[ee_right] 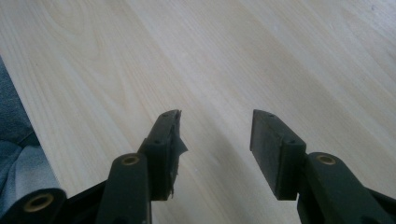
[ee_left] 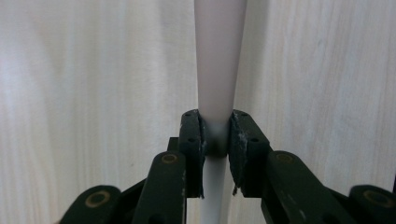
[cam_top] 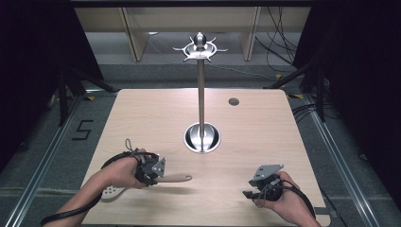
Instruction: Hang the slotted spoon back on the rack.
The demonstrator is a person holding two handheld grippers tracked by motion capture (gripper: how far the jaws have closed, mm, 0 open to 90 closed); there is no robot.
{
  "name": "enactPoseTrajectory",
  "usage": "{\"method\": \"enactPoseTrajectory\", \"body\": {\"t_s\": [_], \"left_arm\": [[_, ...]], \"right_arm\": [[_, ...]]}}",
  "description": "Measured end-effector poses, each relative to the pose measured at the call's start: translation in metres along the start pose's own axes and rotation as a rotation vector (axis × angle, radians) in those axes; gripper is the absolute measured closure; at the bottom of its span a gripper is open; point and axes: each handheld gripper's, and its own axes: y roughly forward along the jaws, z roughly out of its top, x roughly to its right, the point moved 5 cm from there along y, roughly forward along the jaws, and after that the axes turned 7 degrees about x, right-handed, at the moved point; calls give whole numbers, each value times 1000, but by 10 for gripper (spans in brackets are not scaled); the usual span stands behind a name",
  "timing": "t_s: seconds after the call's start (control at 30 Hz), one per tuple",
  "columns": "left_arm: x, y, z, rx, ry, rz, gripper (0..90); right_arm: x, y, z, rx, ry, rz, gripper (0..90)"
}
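while your left gripper [cam_top: 152, 171] sits near the front-left of the table [cam_top: 265, 137] in the high view, it's clamped on the handle of a pale slotted spatula [cam_top: 176, 178]; handle pokes out toward table centre, slotted head trails back under your wrist. looks like the pick-up step: utensil gripped, prob just clear of the wood, can't confirm lift. right gripper [cam_top: 255, 188] rests front-right, nothing in it. tall hook stand [cam_top: 201, 90] rises from a round base at table centre, hooks at top are bare.

left gripper view: jaws squeezed tight on the handle [ee_left: 219, 56], pads pressing both sides, handle running straight up the frame over the wood. head and handle tip are cut off here.

right gripper view: right gripper [ee_right: 215, 140] w/ jaws parted fairly wide, only bare tabletop between.

next move, my guess: carry spatula to the stand, hang it by the handle-end hole; needs hole lined up w/ a hook. hooks tiny and far off, hole barely readable.
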Motion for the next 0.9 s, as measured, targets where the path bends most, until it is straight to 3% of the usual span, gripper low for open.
{"method": "enactPoseTrajectory", "body": {"t_s": [0.03, 0.17, 0.3, 0.4, 0.47, 0.53, 0.63, 0.67, 0.73, 0.77, 0.9], "left_arm": [[-2, -7, -3, 32, -29, 20, 752], [-3, -17, -7, 80, -62, 48, 752], [-2, -31, -14, 179, -132, 93, 753], [-2, -37, -17, 209, -161, 111, 753], [0, -44, -22, 273, -212, 148, 753], [-1, -51, -27, 281, -210, 163, 753], [-1, -56, -31, 313, -237, 186, 753], [-1, -60, -34, 345, -260, 204, 753], [-1, -62, -36, 355, -260, 213, 753], [-1, -65, -39, 388, -298, 226, 753], [-1, -68, -44, 434, -333, 253, 753]], "right_arm": [[0, 0, 0, 1, 1, 0, 528], [0, 0, 0, 1, 11, -9, 526], [0, 1, 0, 16, 13, -20, 524], [0, 1, 1, 18, 19, -20, 524], [0, 1, 0, 19, 18, -21, 524], [-2, 2, 0, 17, 29, -19, 524], [-1, 0, 1, 3, 17, -12, 524], [-1, 0, 1, 4, 19, -11, 524], [-2, 0, 1, 3, 19, -9, 523], [-2, 2, 1, 19, 22, -16, 523], [0, 2, 1, 22, 2, -18, 521]]}}
